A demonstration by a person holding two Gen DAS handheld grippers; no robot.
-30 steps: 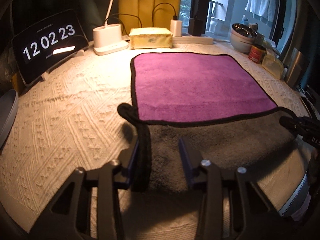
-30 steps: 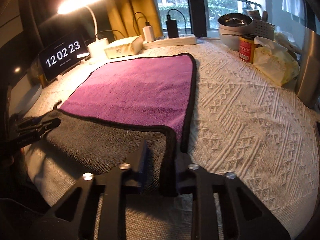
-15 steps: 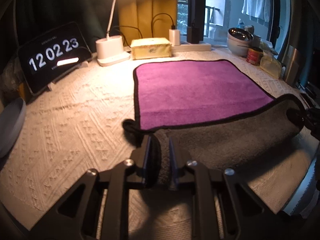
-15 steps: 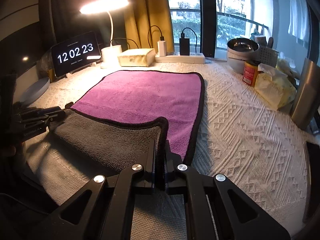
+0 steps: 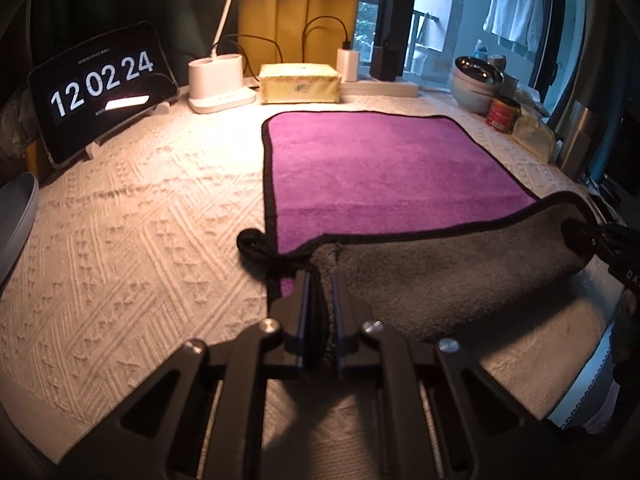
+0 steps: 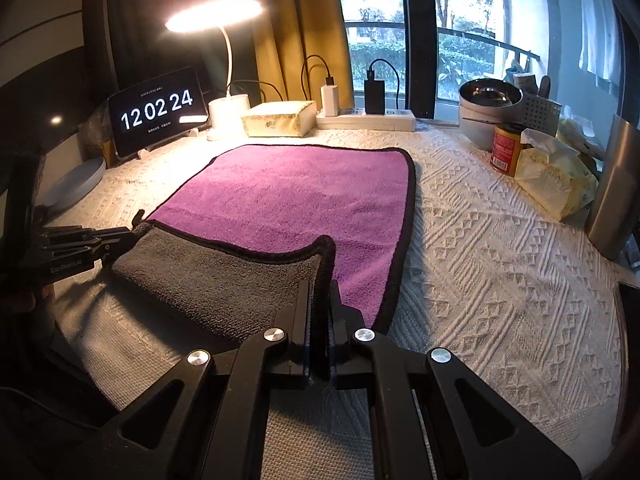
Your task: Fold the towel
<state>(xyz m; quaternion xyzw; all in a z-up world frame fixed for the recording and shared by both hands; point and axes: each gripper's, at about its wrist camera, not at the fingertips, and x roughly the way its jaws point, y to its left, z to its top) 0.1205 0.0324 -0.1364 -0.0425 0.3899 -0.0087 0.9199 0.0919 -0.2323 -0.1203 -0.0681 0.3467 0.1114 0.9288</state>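
Observation:
A towel [image 5: 380, 168], purple on top and grey underneath with a black hem, lies spread on the white textured table cover. Its near edge is lifted and turned over, showing the grey side [image 5: 440, 264]. My left gripper [image 5: 320, 280] is shut on the towel's near left corner. My right gripper [image 6: 319, 286] is shut on the near right corner [image 6: 324, 248] and holds it raised. The towel shows in the right wrist view [image 6: 288, 196] too. Each gripper appears in the other's view, the right one [image 5: 600, 240] and the left one [image 6: 92, 240].
At the back stand a tablet clock [image 5: 100, 84], a lamp base [image 5: 218, 80], a yellow tissue box [image 5: 298, 82] and a power strip [image 6: 366, 118]. Bowls [image 6: 488, 108], a red can [image 6: 506, 150], a tissue pack [image 6: 552, 180] and a metal container [image 6: 616, 200] sit at right. A grey plate [image 6: 76, 184] lies at left.
Both grippers have closed on the towel's near corners and lifted them. The grey underside now rises off the table and the near edge has moved forward over the purple side.

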